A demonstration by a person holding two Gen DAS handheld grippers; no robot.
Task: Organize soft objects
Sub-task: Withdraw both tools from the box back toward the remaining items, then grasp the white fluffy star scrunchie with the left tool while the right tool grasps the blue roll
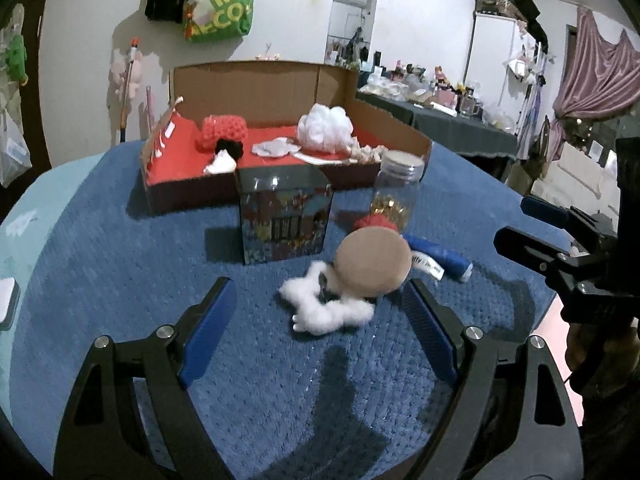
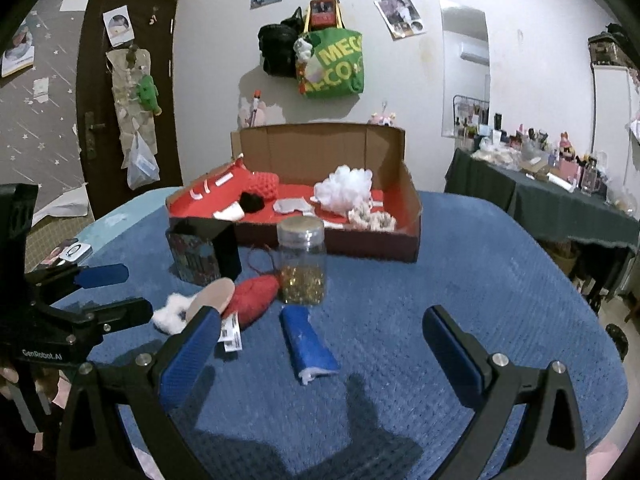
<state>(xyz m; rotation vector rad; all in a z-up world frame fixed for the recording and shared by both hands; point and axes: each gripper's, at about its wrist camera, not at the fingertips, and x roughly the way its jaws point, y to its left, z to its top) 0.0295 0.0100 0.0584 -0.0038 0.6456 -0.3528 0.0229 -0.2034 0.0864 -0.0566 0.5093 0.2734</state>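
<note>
Left gripper point(image 1: 318, 330) stood wide, blue pads point(image 1: 208, 332) apart, empty, touching nothing, just above the blue cloth point(image 1: 120, 280). At its 12 o'clock, just beyond the tips, lay white fluff point(image 1: 328, 312) with a tan pad point(image 1: 374, 262) leaning on it. Past that pad, toward 1 o'clock, showed a red soft toy point(image 1: 374, 222), a blue roll point(image 1: 438, 258) and a jar point(image 1: 396, 188); a patterned box point(image 1: 286, 220) stood at 11. Right gripper point(image 2: 320, 350) also gaped wide and held nothing, the blue roll point(image 2: 306, 344) lying on the cloth between its fingers toward 11 o'clock, no contact seen. Red toy point(image 2: 254, 296) sat at 10 o'clock, touching the jar point(image 2: 302, 264). Farther off at 12 stood the tray point(image 2: 412, 196), red-lined, already holding a red knit piece point(image 2: 262, 186), a white puff point(image 2: 346, 188) and other scraps.
</note>
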